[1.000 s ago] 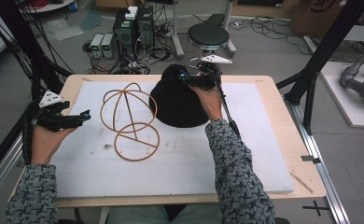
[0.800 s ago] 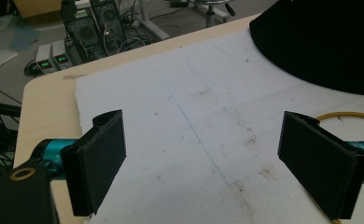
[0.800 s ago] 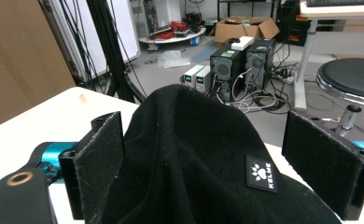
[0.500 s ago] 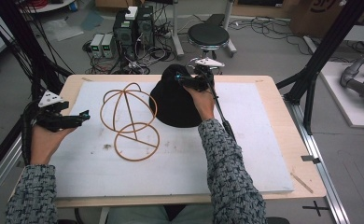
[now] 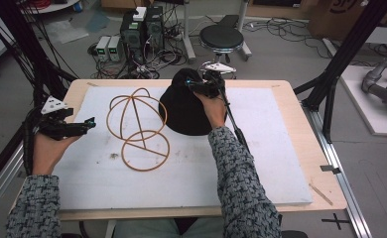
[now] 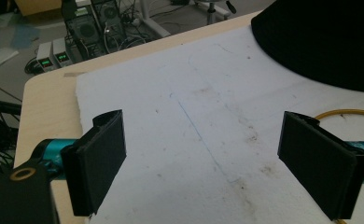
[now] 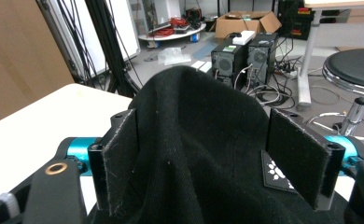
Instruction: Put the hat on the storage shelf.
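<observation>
The work in hand looked to be getting the soft black fabric hat off the counter and, most likely, onto the round frame of thin tan wire hoops that lay just beside it, and at this moment it was only at the grasping stage. The hat sat crown-up on the white foam sheet that covered the pale wooden counter, near the far edge, its brim resting flat and apparently untouched by the frame on its left, though the two were close. The right claw had come down over the peak of the crown; in the right gripper view its jaws straddled the black cloth, one pad on each side, and they had just been closing with the fabric between them. The left pad appeared to lie against the cloth while the right one stood close beside a small white logo patch, so a firm pinch did not seem complete. The left claw hung at the counter's left edge with its jaws wide apart and nothing between them, pointed toward the frame but well short of it. Nothing had yet been lifted: the pinch, the raising of the hat, and any steadying of the wire frame all remained to be done.
</observation>
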`<action>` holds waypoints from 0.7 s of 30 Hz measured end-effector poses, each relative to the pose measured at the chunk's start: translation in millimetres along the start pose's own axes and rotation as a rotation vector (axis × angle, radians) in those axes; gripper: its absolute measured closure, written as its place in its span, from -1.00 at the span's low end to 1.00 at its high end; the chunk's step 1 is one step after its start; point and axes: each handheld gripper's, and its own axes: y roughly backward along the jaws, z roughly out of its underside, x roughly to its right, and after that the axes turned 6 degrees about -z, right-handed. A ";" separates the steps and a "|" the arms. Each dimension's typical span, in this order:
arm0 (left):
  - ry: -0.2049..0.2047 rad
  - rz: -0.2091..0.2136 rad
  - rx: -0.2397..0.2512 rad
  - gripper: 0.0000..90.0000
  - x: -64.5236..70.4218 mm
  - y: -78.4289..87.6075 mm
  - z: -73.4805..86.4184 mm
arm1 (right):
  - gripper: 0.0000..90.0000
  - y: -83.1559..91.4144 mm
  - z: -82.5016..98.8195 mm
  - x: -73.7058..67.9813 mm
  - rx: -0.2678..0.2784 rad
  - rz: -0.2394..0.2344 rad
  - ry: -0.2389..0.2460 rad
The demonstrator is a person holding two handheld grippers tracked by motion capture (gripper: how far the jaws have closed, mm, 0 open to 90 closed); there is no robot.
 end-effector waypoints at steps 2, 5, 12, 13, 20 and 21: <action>0.003 -0.001 0.000 -0.66 -0.1 -0.2 0.1 | -0.36 -0.9 0.9 -0.1 -0.006 -0.003 0.000; 0.004 -0.001 0.002 -0.66 -0.2 -0.1 0.2 | -0.18 -3.7 3.0 -1.2 -0.030 0.009 0.029; 0.004 -0.002 0.003 -0.66 -0.1 0.2 0.1 | 0.19 -4.9 3.1 -3.8 -0.035 0.002 0.051; 0.004 -0.002 0.003 -0.65 -0.2 0.2 0.1 | 0.25 -4.7 3.0 -4.1 -0.038 -0.001 0.053; 0.005 -0.004 -0.003 -0.65 -1.5 -0.3 1.2 | 0.55 -3.7 1.3 -6.7 -0.030 0.001 0.064; 0.005 -0.003 -0.002 -0.66 -1.7 -0.4 1.3 | 0.69 -3.0 0.5 -8.0 -0.033 0.008 0.086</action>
